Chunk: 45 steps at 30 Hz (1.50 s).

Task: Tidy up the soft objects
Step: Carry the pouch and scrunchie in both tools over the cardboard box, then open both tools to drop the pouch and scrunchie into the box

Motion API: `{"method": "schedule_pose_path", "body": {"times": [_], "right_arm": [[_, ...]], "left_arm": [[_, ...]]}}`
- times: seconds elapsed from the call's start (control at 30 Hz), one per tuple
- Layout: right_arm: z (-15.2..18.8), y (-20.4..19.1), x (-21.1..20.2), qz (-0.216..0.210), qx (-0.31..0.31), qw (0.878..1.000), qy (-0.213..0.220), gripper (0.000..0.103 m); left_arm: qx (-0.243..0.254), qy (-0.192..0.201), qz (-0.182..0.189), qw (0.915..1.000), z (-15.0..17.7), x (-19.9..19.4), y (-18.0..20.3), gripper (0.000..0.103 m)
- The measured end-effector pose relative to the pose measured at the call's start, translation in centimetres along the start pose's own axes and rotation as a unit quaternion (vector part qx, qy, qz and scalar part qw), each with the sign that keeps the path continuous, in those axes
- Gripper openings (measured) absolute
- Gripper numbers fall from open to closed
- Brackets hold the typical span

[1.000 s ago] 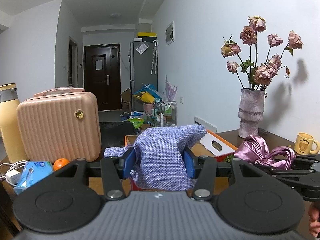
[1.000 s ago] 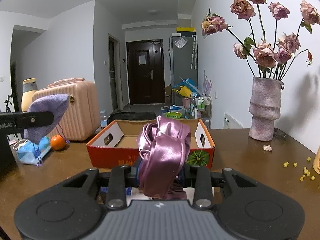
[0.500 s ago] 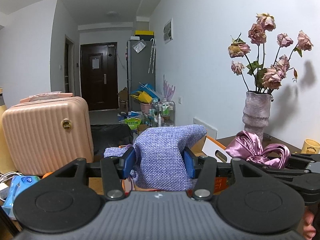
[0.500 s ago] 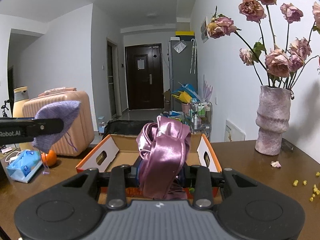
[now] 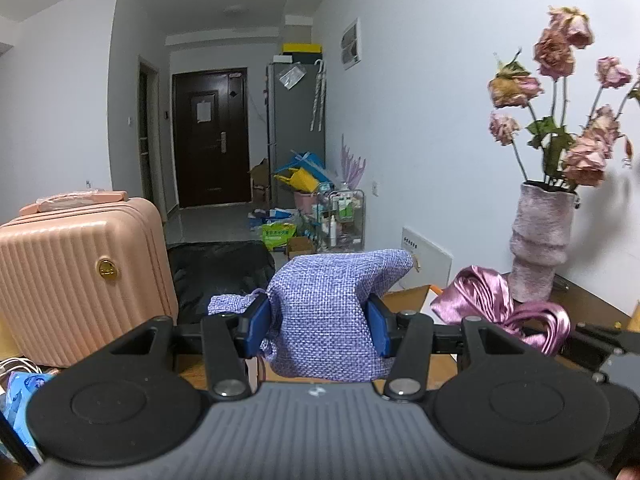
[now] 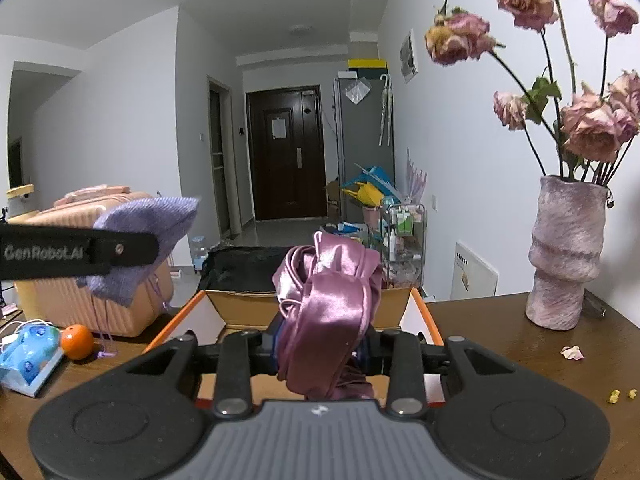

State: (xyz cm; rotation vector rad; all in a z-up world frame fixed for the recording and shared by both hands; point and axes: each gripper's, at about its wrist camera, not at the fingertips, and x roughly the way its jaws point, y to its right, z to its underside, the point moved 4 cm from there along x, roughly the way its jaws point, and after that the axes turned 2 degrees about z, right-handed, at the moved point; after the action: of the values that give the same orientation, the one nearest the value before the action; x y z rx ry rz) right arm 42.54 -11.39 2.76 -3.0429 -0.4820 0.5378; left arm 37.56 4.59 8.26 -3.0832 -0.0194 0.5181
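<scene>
1. Our left gripper has its blue pads pressed against both sides of a lilac woven pouch, so the fingers are partly closed on it and the pouch hangs clear of the table.
2. Our right gripper is squeezed nearly together on a bundle of pink satin cloth, which bulges above the fingers and droops below them.
3. In the right wrist view, the left gripper's finger and the pouch sit at about 9 o'clock, in front of a pink suitcase.
4. An open cardboard box with orange edges lies straight ahead, just behind the satin cloth.
5. In the left wrist view, the satin cloth shows at about 3 o'clock, near a vase of dried roses.
6. An orange and a blue wipes pack rest on the wooden table at about 8 o'clock in the right wrist view.
</scene>
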Motion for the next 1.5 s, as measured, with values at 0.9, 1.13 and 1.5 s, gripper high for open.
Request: {"method": "schedule_pose_path", "body": {"times": [0.9, 1.13, 1.5], "right_arm": [[2.0, 1.8, 11.1, 0.016, -0.003, 0.994, -0.103, 0.033], [3.0, 1.6, 12.3, 0.026, -0.014, 0.992, -0.119, 0.033], [3.4, 2.2, 12.3, 0.039, -0.002, 0.992, -0.118, 0.092]], "left_arm": [[-0.065, -0.07, -0.091, 0.9913, 4.2, 15.3, 0.1, 0.051], [-0.073, -0.082, -0.085, 0.9903, 5.7, 16.2, -0.5, 0.051], [-0.055, -0.068, -0.101, 0.9911, 6.0, 15.3, -0.4, 0.099]]}}
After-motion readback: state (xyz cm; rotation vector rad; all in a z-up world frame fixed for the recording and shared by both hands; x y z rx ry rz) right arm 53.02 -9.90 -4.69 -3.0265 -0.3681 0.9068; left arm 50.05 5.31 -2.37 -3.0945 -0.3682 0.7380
